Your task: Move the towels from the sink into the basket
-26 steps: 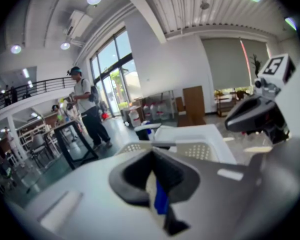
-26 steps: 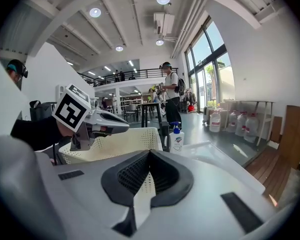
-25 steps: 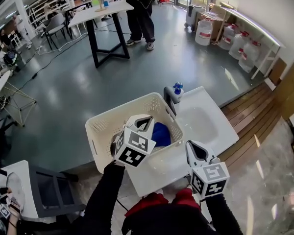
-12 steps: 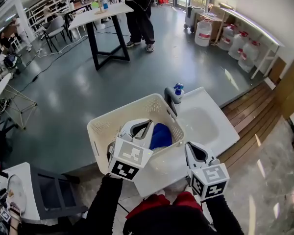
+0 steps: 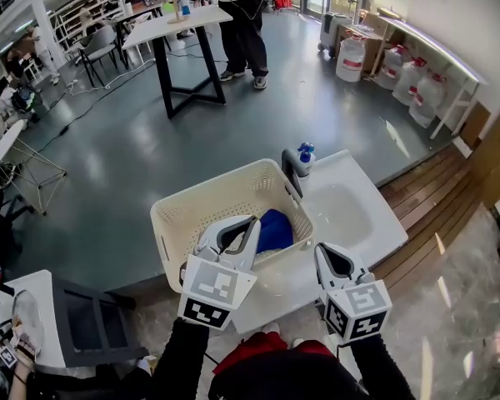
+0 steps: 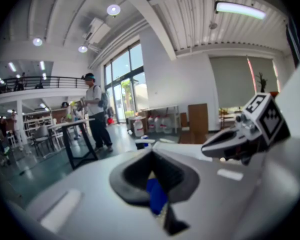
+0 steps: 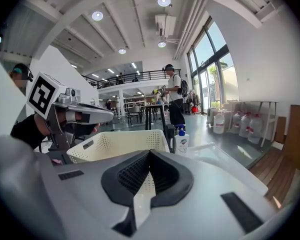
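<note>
A white perforated basket (image 5: 207, 197) sits left. Over its near rim, the left gripper (image 5: 248, 223) is clenched and empty. A crumpled bright blue towel (image 5: 276, 228) lies inside, by the basket's right wall. The right gripper (image 5: 326, 253), also clenched empty, hovers beside the white sink (image 5: 382, 223).

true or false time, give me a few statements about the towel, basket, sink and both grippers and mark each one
1. A blue towel lies in the basket. True.
2. The left gripper has its jaws wide open. False: they are shut, with nothing clamped between them.
3. The soap bottle stands inside the basket. False: it stands outside it, beside the faucet.
4. In the head view the basket sits left of the sink. True.
5. The right gripper holds a towel. False: its jaws are shut and empty.
</note>
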Demonstrator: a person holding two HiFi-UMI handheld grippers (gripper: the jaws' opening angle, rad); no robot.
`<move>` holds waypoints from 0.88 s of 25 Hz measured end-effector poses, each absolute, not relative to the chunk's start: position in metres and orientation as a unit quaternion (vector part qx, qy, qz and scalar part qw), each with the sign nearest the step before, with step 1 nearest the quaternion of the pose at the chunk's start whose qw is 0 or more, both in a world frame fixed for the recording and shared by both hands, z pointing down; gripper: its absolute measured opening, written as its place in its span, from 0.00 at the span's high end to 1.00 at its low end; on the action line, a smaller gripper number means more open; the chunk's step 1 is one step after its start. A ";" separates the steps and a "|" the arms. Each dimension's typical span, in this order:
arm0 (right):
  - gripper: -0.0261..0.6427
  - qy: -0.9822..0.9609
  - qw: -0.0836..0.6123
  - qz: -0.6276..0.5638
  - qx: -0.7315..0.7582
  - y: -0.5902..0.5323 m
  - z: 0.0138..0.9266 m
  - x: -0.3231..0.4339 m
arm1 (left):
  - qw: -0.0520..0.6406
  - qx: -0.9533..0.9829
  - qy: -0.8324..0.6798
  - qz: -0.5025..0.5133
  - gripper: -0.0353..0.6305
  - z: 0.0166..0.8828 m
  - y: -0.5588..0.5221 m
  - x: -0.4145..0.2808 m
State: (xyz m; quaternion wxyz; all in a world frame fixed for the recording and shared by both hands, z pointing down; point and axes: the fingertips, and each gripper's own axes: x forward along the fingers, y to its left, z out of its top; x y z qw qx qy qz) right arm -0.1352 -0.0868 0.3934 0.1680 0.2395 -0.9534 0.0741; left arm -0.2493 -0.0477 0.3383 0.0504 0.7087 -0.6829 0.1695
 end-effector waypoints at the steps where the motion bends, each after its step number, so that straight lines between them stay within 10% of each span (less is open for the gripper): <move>1: 0.95 -0.954 0.167 0.074 0.237 -0.086 0.393 -0.135 | 0.053 0.706 -0.686 0.167 0.94 0.339 -0.045 -0.248; 22: 0.95 -0.971 0.148 0.075 0.173 -0.055 0.383 -0.114 | 0.103 0.629 -0.760 0.129 0.94 0.361 0.036 -0.218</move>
